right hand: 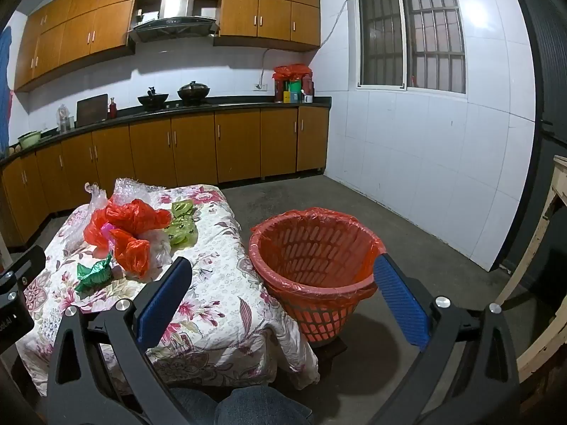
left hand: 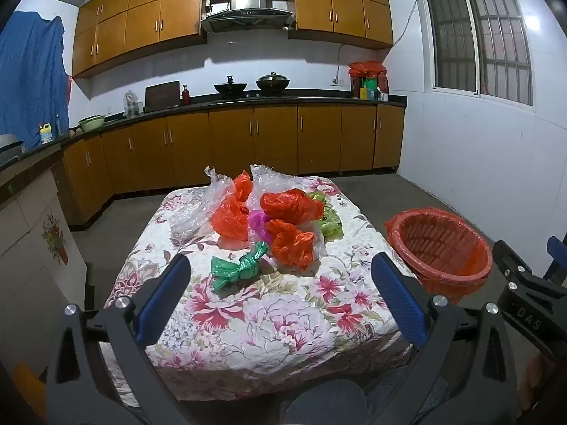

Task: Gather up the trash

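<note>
Left gripper (left hand: 281,294) and right gripper (right hand: 283,297): jaws wide, empty. Crumpled plastic bags (left hand: 280,219) heaped on floral tablecloth (left hand: 269,322); basket (right hand: 315,265) beside table, apparently empty.

Dim indoor light, glare on white wall tiles (right hand: 457,10), strong fisheye bending, dark vignetted corners, sharp focus

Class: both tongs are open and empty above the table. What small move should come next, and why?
Probably ease the left tongs forward and down onto the green bag. It is the nearest piece of trash, lying apart from the pile, and the lined basket waits empty beside the table.
</note>
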A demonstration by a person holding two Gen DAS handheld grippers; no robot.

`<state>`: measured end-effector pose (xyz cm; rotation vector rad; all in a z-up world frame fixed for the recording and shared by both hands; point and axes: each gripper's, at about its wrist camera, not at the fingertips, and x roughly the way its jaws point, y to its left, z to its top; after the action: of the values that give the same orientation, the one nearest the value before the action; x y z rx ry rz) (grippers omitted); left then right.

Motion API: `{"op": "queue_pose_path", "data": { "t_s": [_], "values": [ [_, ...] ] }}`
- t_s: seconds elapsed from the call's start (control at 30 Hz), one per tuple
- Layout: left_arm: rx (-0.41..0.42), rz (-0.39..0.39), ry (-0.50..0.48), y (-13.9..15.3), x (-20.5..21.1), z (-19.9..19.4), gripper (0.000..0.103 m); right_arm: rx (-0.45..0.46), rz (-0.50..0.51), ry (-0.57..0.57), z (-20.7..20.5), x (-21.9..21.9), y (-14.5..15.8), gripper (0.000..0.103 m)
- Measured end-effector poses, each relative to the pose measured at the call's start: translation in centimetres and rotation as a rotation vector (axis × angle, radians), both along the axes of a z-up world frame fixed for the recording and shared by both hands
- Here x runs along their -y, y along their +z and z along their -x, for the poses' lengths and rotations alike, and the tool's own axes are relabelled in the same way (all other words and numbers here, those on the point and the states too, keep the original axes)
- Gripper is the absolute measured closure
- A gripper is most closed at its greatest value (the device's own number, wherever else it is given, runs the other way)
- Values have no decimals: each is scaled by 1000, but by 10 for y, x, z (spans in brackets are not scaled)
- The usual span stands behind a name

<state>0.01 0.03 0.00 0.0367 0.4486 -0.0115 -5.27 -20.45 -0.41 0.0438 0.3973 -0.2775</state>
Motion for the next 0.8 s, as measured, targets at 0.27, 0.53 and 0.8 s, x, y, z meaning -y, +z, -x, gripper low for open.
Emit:
{"op": "queue_pose_path", "data": {
  "t_s": [0.27,0.53,0.8],
  "values": [
    [-2,0,0,0,0,0,4,-1,1,-2,0,0,0,2],
    [-5,-1,0,0,0,0,4,-1,1,1,0,0,0,2],
    [-5,0,-1,0,0,0,4,-1,1,0,0,0,0,2]
  ]
}}
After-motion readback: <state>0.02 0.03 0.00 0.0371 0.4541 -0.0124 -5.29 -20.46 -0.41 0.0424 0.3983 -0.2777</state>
